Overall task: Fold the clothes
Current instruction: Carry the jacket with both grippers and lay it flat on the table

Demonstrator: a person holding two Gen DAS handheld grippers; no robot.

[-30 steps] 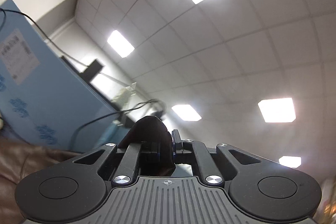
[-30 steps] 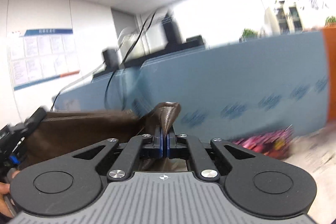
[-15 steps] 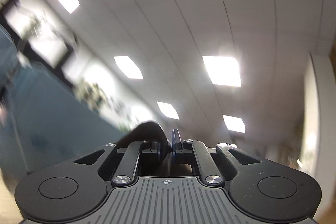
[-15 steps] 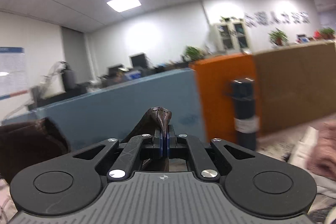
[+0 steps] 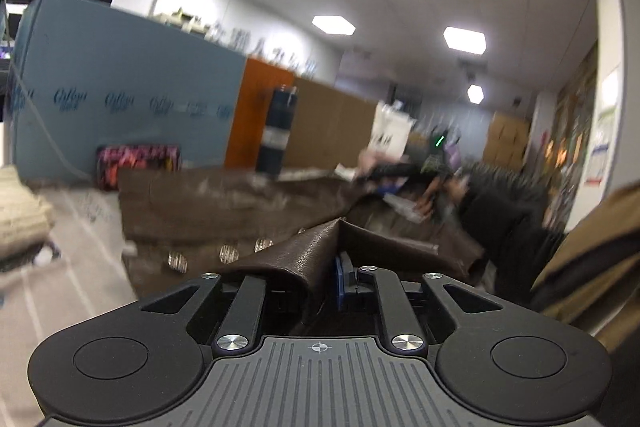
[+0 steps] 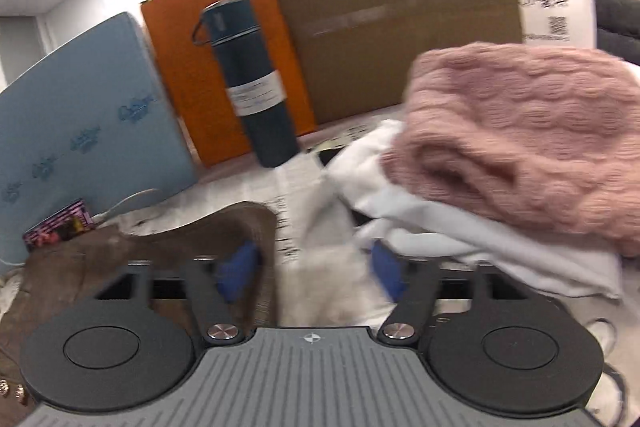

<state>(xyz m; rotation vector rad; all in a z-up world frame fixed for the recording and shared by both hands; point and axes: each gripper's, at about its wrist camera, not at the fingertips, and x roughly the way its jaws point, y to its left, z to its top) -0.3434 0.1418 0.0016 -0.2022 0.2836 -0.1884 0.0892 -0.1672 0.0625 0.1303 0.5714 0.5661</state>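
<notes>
Left hand-held gripper (image 5: 334, 267) pinching dark brown leather-look garment (image 5: 240, 207) for folding; right hand-held gripper (image 6: 316, 267) gaping wide, holding nothing, beside garment.

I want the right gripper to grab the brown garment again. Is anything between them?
Nothing visible. The right gripper is open, and the brown garment lies against its left finger; the white cloth sits on the other side.

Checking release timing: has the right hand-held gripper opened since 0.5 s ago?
Yes. Right hand-held gripper now open beside the brown garment, and tilted down: the dark bottle now sits higher.
</notes>
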